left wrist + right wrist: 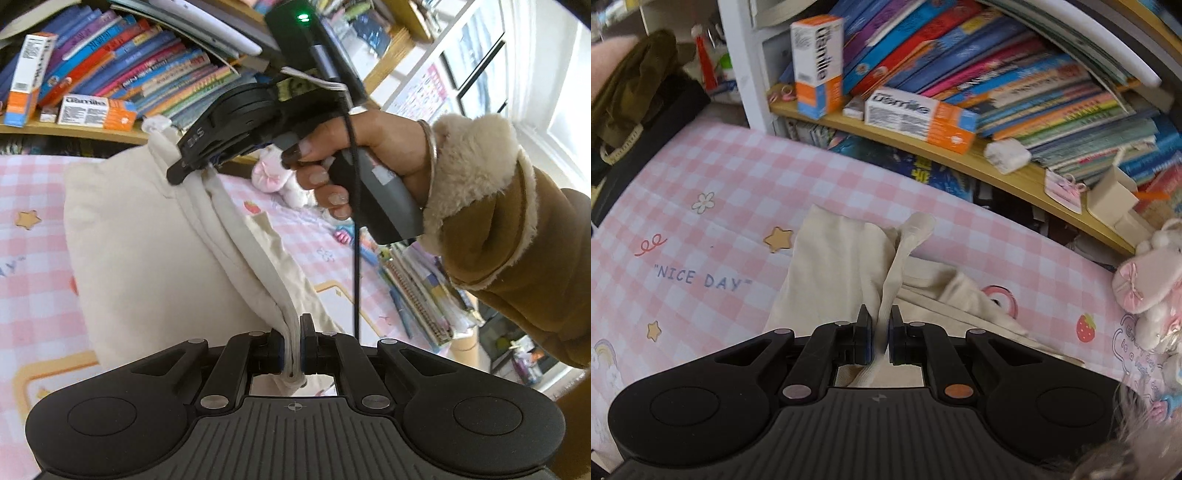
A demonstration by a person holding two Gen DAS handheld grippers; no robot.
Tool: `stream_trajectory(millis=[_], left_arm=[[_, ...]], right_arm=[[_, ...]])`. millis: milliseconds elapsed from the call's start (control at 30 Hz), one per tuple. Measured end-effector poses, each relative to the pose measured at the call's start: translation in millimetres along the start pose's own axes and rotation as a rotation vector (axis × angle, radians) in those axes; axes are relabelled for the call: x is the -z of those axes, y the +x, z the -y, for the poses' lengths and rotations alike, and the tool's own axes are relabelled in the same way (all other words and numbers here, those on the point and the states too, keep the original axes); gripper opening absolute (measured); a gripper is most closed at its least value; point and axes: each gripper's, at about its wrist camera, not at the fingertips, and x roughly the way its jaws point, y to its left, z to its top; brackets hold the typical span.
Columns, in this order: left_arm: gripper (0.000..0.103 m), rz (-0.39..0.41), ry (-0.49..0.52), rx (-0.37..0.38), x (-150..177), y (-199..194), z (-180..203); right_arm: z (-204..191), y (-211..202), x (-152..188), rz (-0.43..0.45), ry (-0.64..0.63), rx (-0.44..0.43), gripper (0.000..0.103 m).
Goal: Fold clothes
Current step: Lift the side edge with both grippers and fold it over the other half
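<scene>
A cream garment (147, 240) hangs lifted over the pink checked bed sheet (33, 258). My left gripper (293, 332) is shut on a folded white hem of it. In the left wrist view my right gripper (184, 168), held by a hand in a brown fleece-cuffed sleeve (517, 240), pinches the same edge further up. In the right wrist view my right gripper (880, 321) is shut on a twisted strip of the cream garment (834, 266), whose lower part trails on the sheet (701, 173).
A wooden bookshelf (1015, 173) crammed with books and orange-white boxes (919, 120) runs along the bed's far side. A pink plush toy (1145, 273) lies on the sheet at right. Dark olive cloth (635, 92) sits at far left. Notebooks (421, 284) are stacked beside the bed.
</scene>
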Motion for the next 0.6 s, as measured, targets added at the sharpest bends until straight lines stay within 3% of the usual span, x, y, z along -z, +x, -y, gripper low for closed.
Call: stream_trajectory(millis=[333, 600], left_arm=[[0.006, -0.003, -0.033, -0.126, 1, 60, 58], [0.006, -0.015, -0.018, -0.169, -1, 88, 93]], right_arm=[[95, -16, 48, 0.114, 0.046, -0.142, 0.007], [146, -18, 74, 0.161, 0.110, -0.203, 0.007]])
